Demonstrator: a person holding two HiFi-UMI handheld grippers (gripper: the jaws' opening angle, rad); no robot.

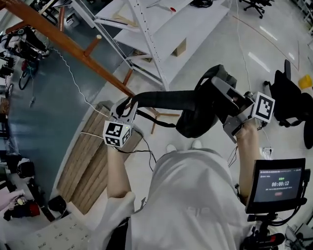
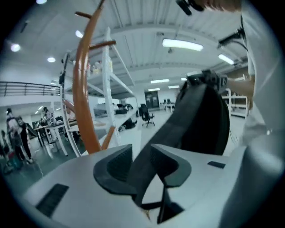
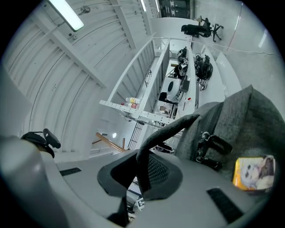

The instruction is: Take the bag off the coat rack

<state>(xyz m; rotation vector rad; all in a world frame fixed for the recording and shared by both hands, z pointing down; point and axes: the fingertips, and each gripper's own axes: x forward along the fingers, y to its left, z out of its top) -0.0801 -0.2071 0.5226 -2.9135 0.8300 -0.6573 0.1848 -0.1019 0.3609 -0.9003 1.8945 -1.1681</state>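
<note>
Grey fabric bag [image 1: 195, 117] clears the orange wooden coat rack [image 1: 58, 36] (seemingly); left gripper [image 2: 142, 162] clamps its black strap [image 2: 178, 120], right gripper [image 3: 142, 171] its thin handle [image 3: 167, 128]; next: set it down

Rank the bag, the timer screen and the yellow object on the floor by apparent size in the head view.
1. bag, counting its strap
2. timer screen, though it sits nearer the camera
3. yellow object, far off

White shelving [image 1: 195, 24], pale floor [image 1: 274, 29], perhaps office chairs [image 1: 257, 6].
</note>
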